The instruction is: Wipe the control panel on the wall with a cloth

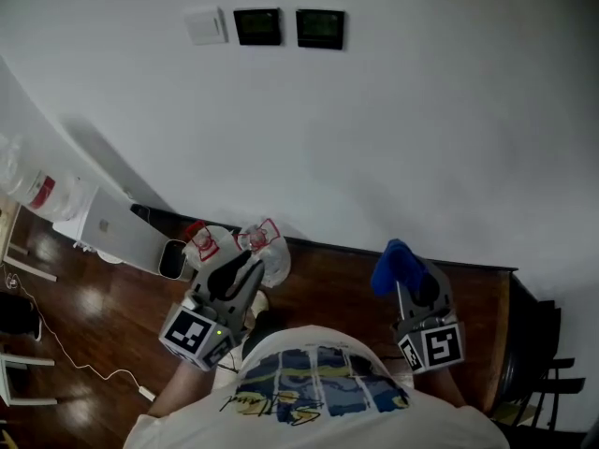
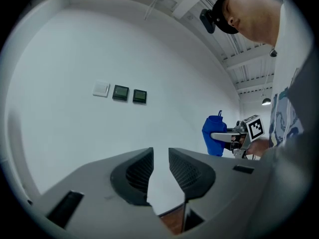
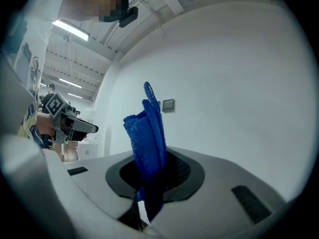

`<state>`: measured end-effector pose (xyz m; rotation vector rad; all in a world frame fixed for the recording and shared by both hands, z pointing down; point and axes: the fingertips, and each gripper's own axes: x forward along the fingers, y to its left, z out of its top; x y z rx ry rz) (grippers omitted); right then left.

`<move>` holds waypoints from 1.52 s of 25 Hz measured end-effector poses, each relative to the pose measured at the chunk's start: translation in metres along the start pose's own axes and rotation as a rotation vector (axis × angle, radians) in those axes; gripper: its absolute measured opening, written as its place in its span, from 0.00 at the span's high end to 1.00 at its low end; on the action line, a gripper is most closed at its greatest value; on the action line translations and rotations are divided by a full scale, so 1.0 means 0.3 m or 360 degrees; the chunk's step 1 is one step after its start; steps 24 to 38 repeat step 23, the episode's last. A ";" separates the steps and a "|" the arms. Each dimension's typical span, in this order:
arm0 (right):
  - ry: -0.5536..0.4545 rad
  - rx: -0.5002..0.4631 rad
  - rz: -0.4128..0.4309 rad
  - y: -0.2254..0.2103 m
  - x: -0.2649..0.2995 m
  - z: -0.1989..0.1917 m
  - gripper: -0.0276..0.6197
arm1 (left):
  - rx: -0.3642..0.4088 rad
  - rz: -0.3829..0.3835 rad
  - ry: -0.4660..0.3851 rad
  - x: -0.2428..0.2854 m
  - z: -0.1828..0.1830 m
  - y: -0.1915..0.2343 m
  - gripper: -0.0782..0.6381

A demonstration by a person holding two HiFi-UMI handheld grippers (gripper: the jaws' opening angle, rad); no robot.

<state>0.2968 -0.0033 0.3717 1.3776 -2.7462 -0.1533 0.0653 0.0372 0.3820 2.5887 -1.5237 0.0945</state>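
Two grippers are held low before a white wall (image 1: 440, 129). The right gripper (image 3: 152, 185) is clamped on a bunched blue cloth (image 3: 148, 133) that stands upright from its jaws, well below the dark control panel (image 1: 320, 28) high on the wall. The left gripper (image 2: 160, 158) grips nothing, its jaws slightly parted.

Wall (image 1: 393, 129) lies open all the way up to the control panels (image 1: 290, 27); bags (image 1: 239, 243) crowd its foot, left.
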 end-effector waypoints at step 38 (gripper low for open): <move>-0.0118 -0.0071 -0.0004 0.011 -0.243 0.075 0.83 | 0.0046 -0.0115 0.0017 -0.051 -0.037 -0.277 0.79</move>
